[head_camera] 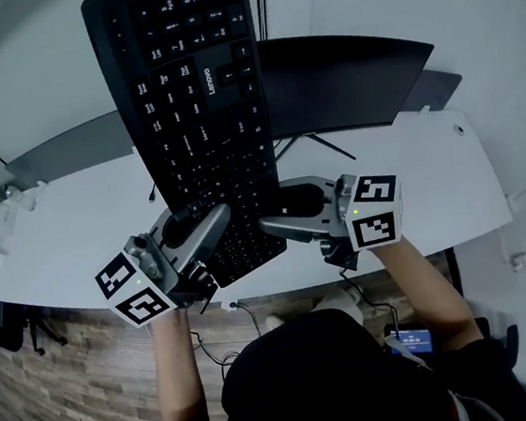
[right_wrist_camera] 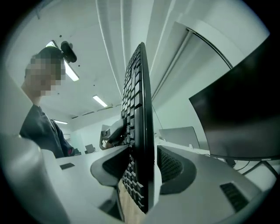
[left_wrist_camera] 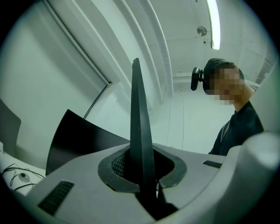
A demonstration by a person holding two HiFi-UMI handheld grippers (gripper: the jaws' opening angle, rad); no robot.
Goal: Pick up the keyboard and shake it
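Both claws clamped on the keyboard (head_camera: 196, 99): left gripper (head_camera: 207, 228) and right gripper (head_camera: 275, 220) pinch opposite edges at its near end. I'm holding it on end above the desk (head_camera: 67, 232). Risk: the long free end levers it out mid-shake, or clips the monitor (head_camera: 347, 77).

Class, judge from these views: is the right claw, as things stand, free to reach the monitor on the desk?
Probably not. The right claw is shut on the keyboard, sharing its hold with the left claw, so it would have to let go before reaching the monitor.
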